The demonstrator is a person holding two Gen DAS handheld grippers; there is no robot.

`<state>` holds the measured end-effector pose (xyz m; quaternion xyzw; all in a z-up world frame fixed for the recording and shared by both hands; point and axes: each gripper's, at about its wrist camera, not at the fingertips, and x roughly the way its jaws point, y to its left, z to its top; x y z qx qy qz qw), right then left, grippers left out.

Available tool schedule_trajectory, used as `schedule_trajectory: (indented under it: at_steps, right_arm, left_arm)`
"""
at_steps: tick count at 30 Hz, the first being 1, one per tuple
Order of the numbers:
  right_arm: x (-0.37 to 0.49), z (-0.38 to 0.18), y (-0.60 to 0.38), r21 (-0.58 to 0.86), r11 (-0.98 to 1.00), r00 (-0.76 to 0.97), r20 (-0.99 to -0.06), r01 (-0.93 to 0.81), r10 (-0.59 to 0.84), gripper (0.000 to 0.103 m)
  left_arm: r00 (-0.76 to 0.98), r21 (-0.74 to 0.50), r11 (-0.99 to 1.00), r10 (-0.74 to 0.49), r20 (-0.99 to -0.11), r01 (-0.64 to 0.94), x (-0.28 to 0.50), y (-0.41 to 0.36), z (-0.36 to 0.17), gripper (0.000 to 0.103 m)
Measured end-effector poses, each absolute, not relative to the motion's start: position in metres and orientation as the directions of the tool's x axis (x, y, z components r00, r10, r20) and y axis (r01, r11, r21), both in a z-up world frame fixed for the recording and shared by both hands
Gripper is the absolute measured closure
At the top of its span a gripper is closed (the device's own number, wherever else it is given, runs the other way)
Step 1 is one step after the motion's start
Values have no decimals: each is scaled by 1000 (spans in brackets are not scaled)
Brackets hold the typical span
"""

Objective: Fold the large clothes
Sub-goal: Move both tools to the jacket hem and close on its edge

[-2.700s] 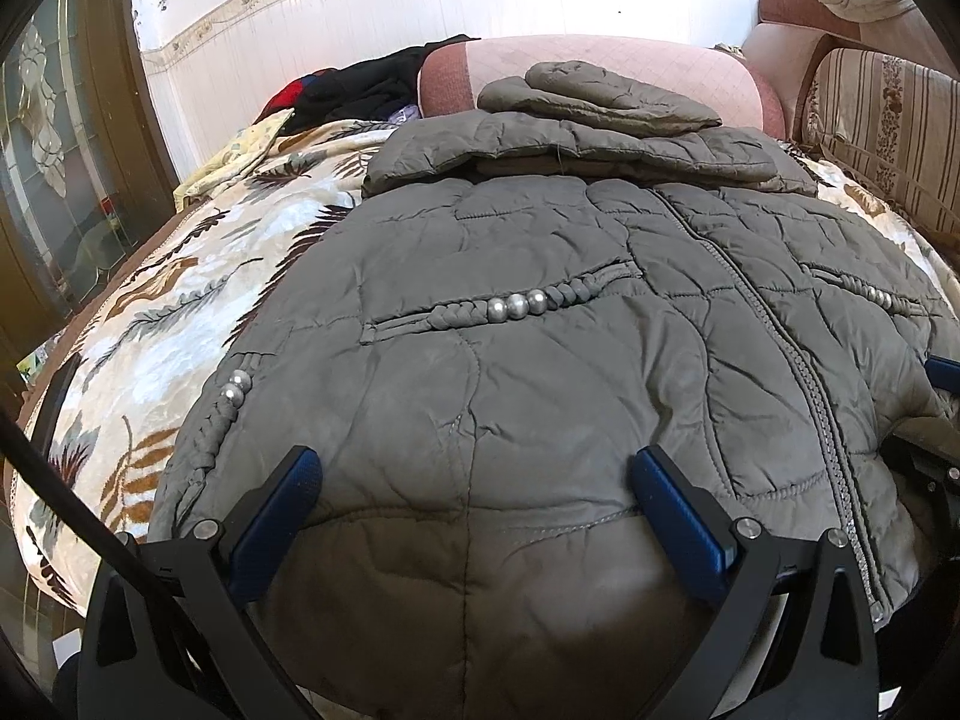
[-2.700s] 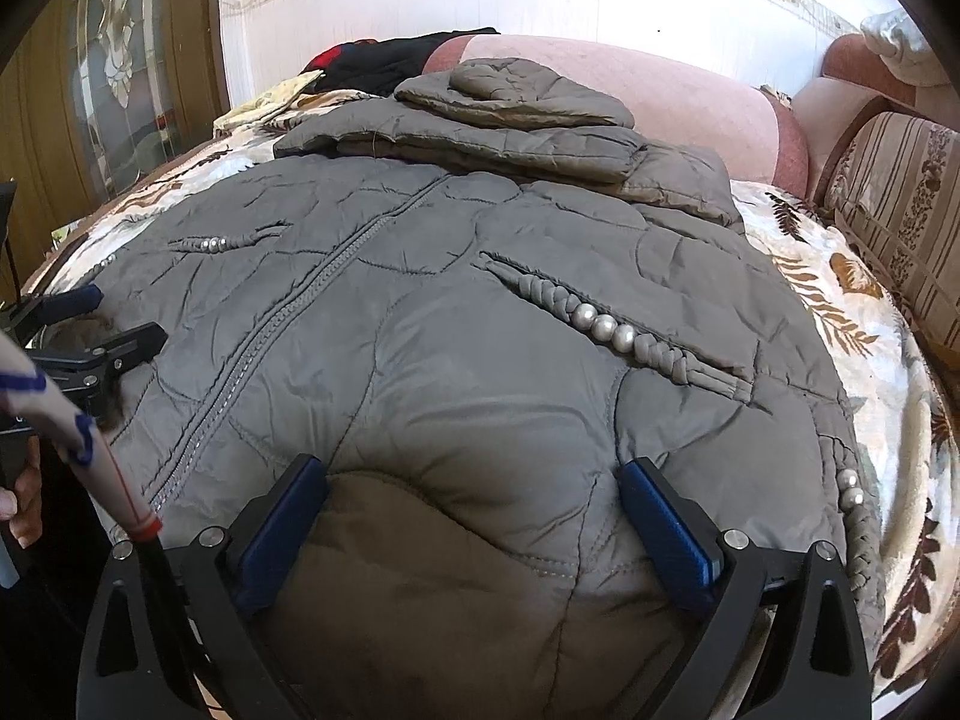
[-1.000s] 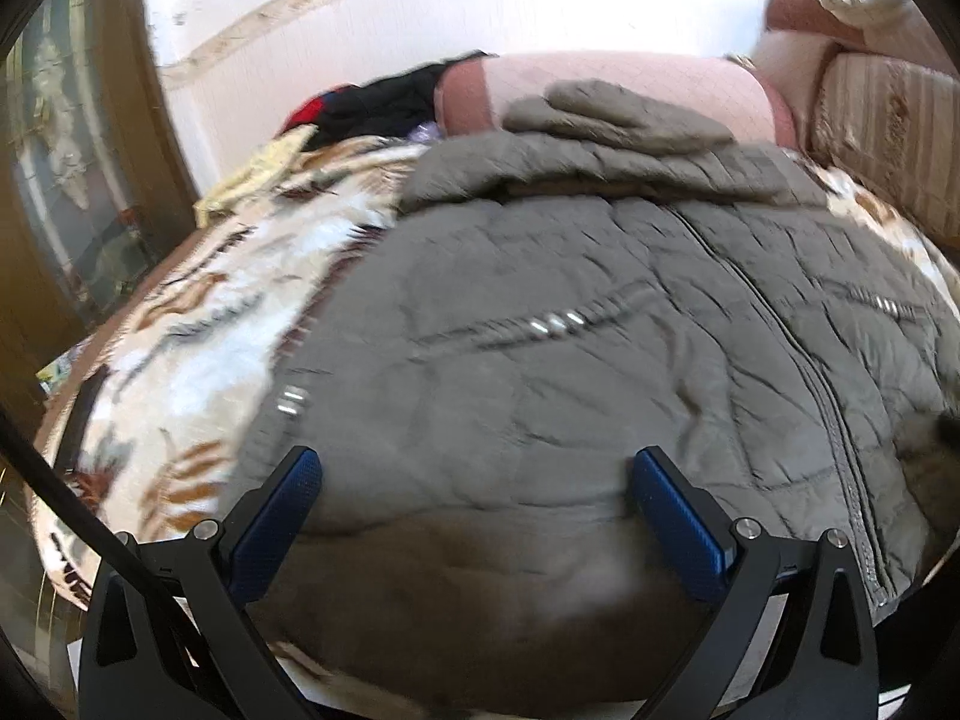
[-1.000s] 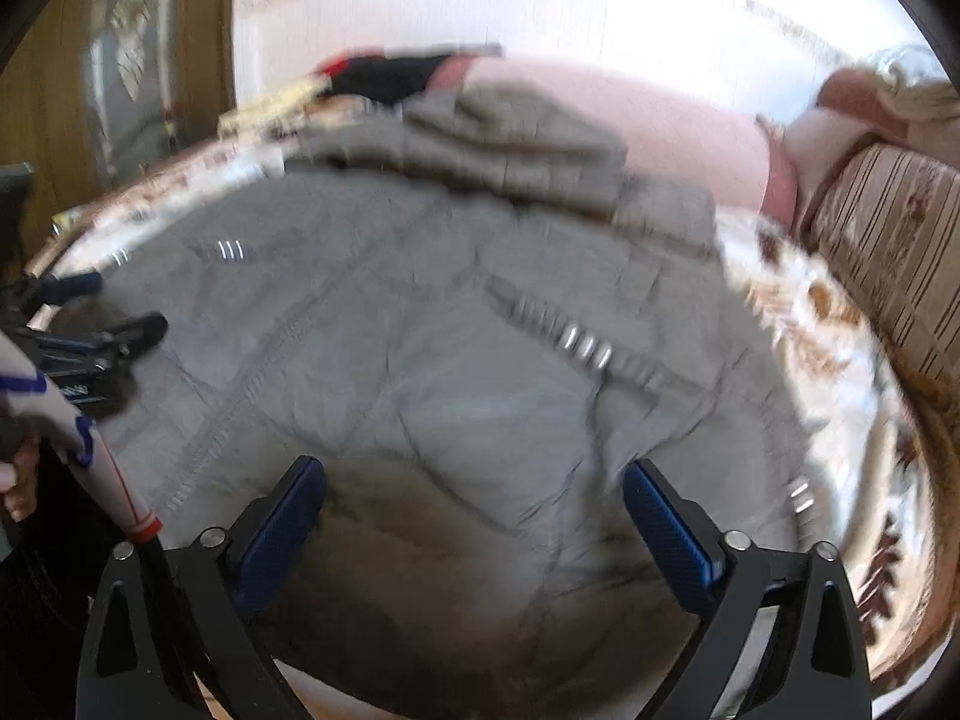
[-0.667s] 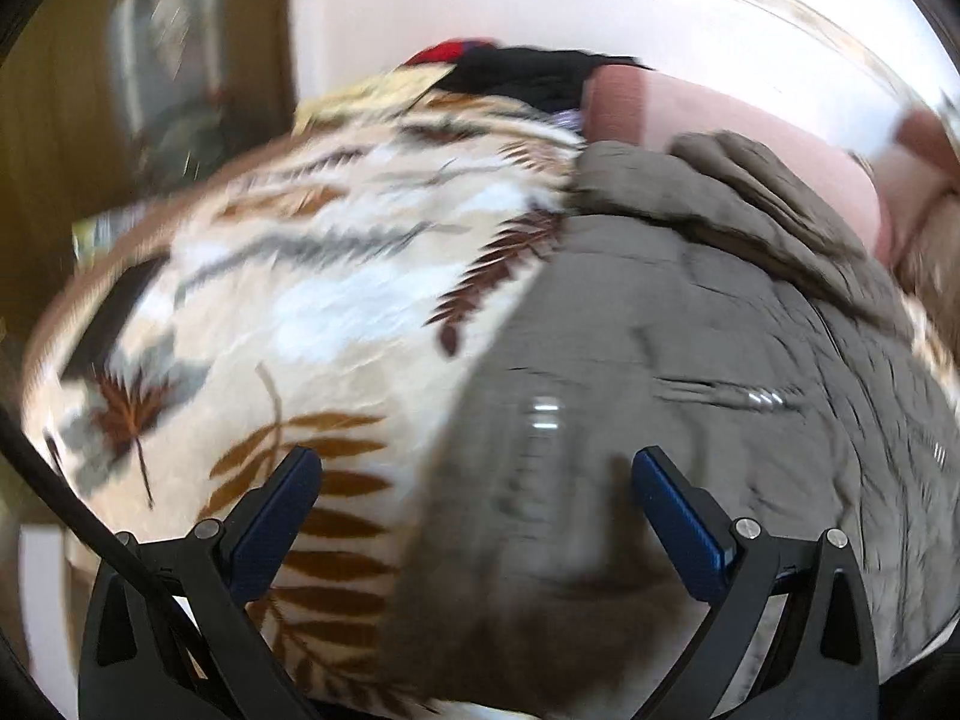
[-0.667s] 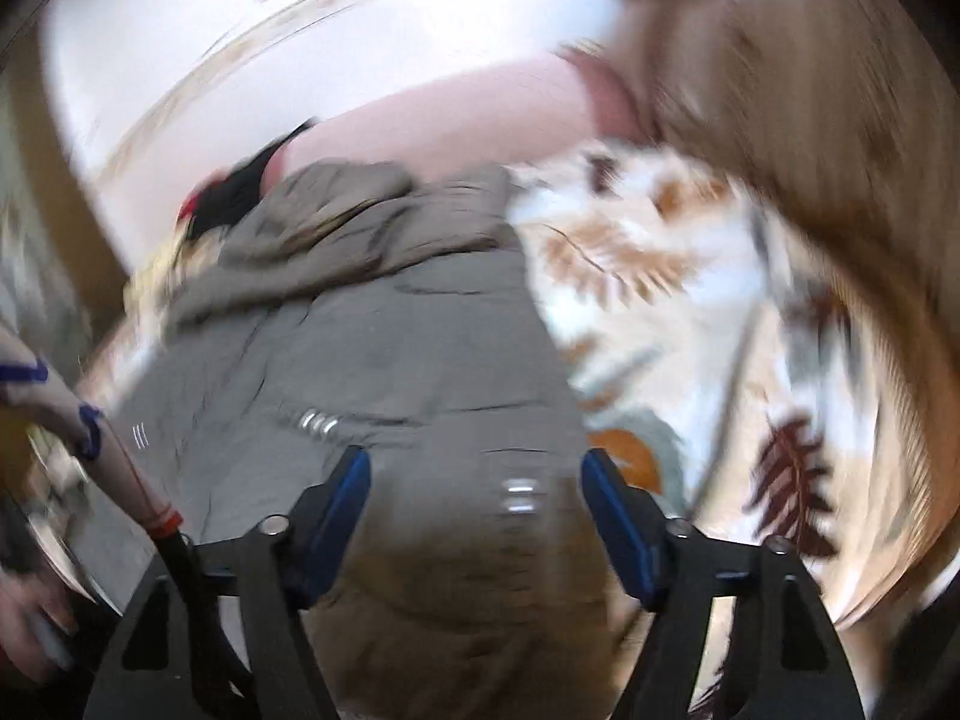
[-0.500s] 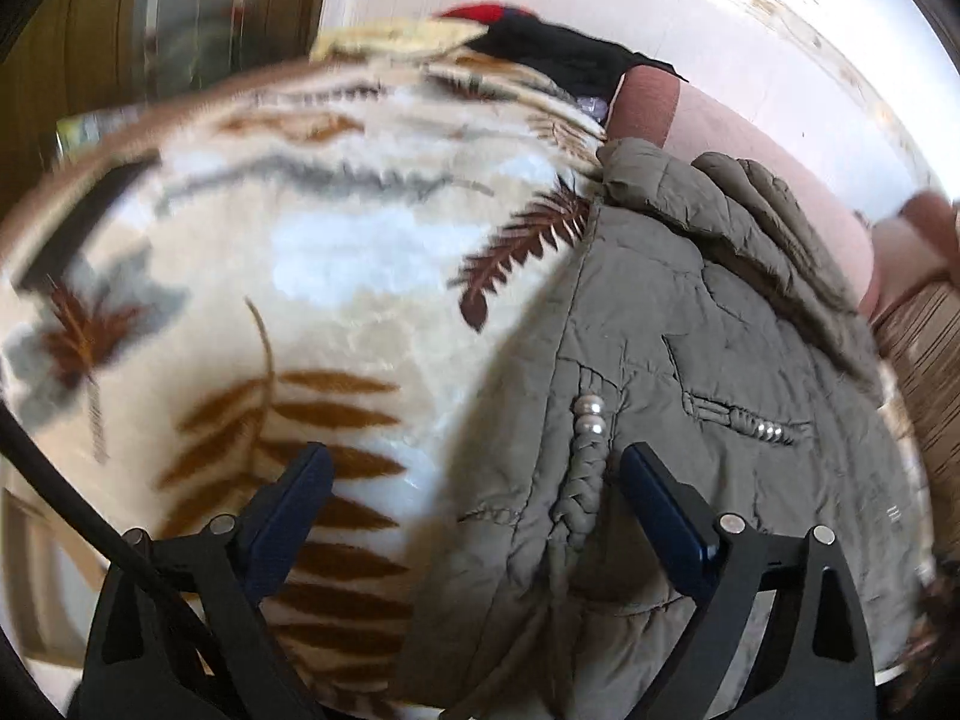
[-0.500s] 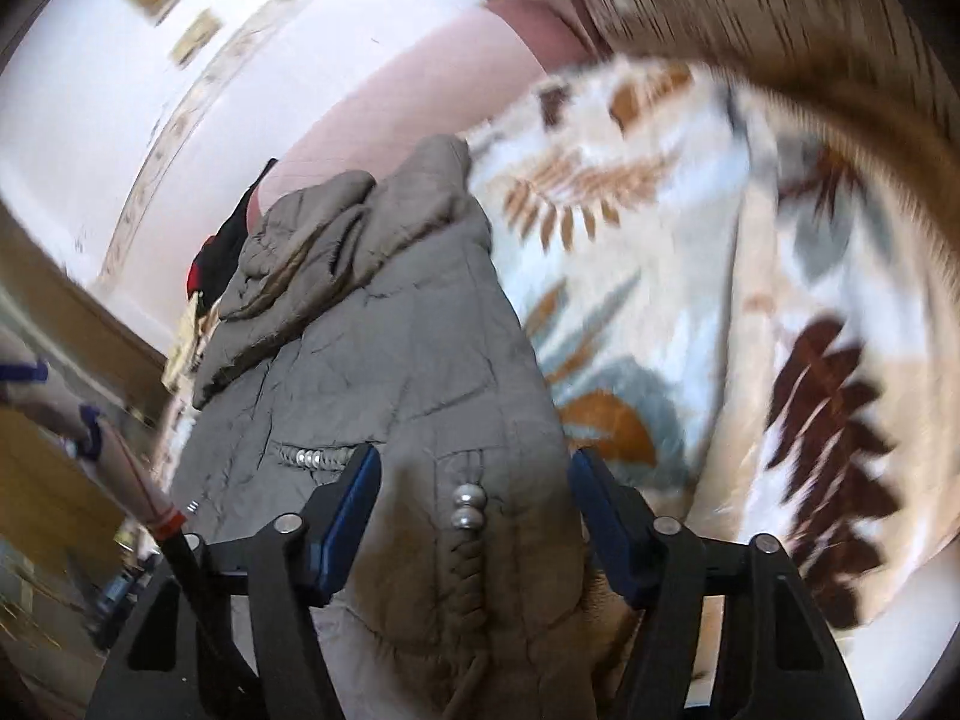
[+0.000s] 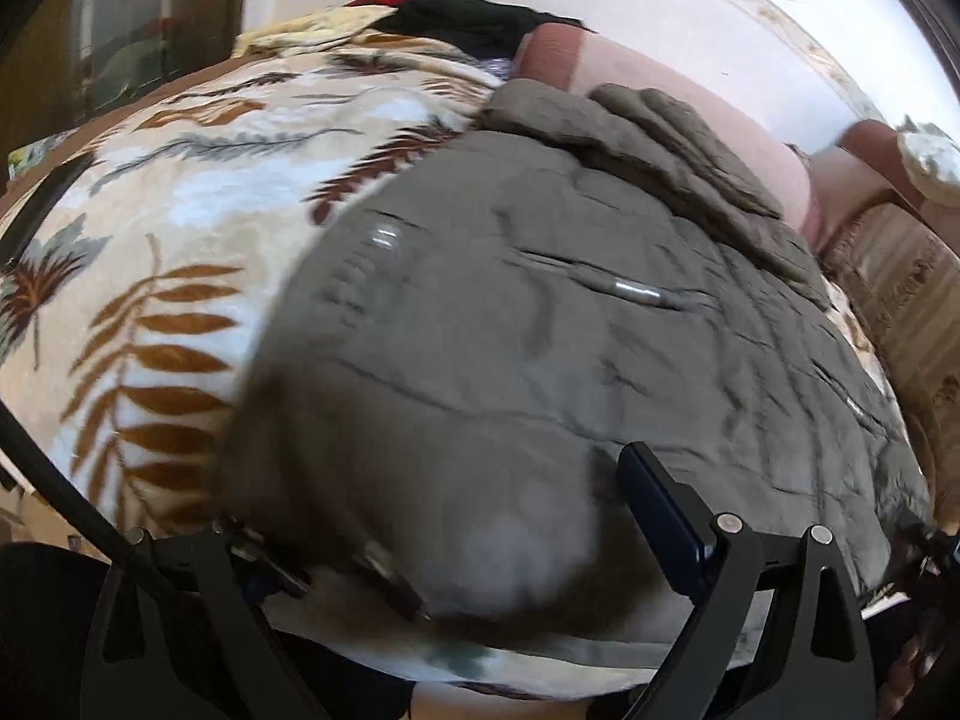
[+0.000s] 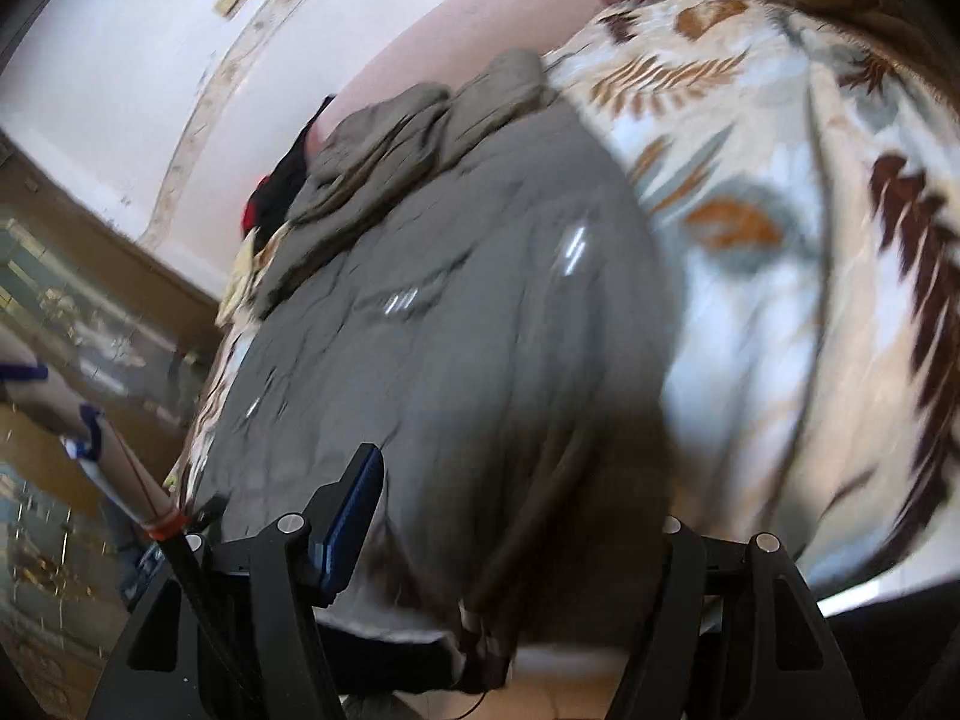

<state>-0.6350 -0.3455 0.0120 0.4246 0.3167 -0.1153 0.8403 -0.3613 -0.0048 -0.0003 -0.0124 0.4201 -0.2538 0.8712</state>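
Observation:
A grey-olive quilted jacket [image 9: 540, 330] [image 10: 480, 330] lies front up on a leaf-print blanket [image 9: 180, 240] [image 10: 780, 240], with its sleeves and hood [image 9: 660, 144] [image 10: 390, 144] folded over the top. My left gripper [image 9: 438, 492] straddles the jacket's lower left corner. Its right pad [image 9: 660, 516] rests on the fabric, and the hem hides its left finger. My right gripper [image 10: 522, 498] straddles the lower right corner with its left pad [image 10: 354, 528] on top and its right finger under the hem. Both stand open, the right one narrower. The frames are blurred.
A pink bolster [image 9: 660, 102] [image 10: 468, 30] runs along the wall behind the jacket. Dark and red clothes [image 9: 468, 18] [image 10: 282, 180] are piled at its end. A striped sofa back [image 9: 900, 300] rises on the right. A glazed wooden door [image 9: 120, 48] stands to the left.
Both grippers moved apart from the middle of the hem to the jacket's two lower corners and rolled. The right jaws narrowed. One finger of each slid under the hem.

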Motion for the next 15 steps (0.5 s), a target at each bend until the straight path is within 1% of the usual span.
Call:
schedule_trajectory:
  at_steps: [2, 3, 4, 5, 6, 7, 9, 12, 13, 15]
  right_arm:
    - [-632, 9, -331, 654, 619, 780, -617, 436, 102, 35]
    - [-628, 14, -325, 616, 659, 774, -628, 433, 78, 42]
    - [-627, 18, -326, 596, 674, 778, -626, 437, 49, 46]
    - [-629, 24, -330, 589, 681, 794, -608, 436, 17, 49]
    - [-631, 30, -334, 576, 685, 802, -597, 447, -22, 55]
    - [-630, 34, -336, 533, 702, 790, -609, 472, -69, 57]
    - [-622, 33, -332, 472, 730, 762, -639, 494, -103, 59]
    - [-605, 16, -325, 424, 751, 709, -701, 507, -83, 60]
    - [-604, 12, -322, 400, 756, 689, -719, 518, -91, 57]
    - [-600, 10, -317, 357, 778, 671, -734, 517, -110, 55]
  left_arm:
    - [562, -165, 875, -426, -709, 455, -368, -14, 4, 9]
    - [573, -150, 877, -419, -704, 457, -369, -16, 5, 11]
    - [588, -133, 881, -409, -698, 455, -370, -16, 6, 13]
    - [604, -111, 885, -396, -692, 452, -371, -17, 7, 19]
    - [616, -91, 887, -385, -688, 453, -372, -19, 8, 21]
    - [625, -70, 888, -374, -685, 455, -372, -21, 8, 22]
    - [642, -7, 888, -339, -688, 460, -375, -28, 4, 23]
    - [666, 70, 884, -294, -686, 463, -378, -36, 0, 23]
    - [678, 101, 881, -277, -681, 462, -380, -39, -2, 23]
    - [688, 124, 882, -260, -677, 455, -381, -41, -3, 21]
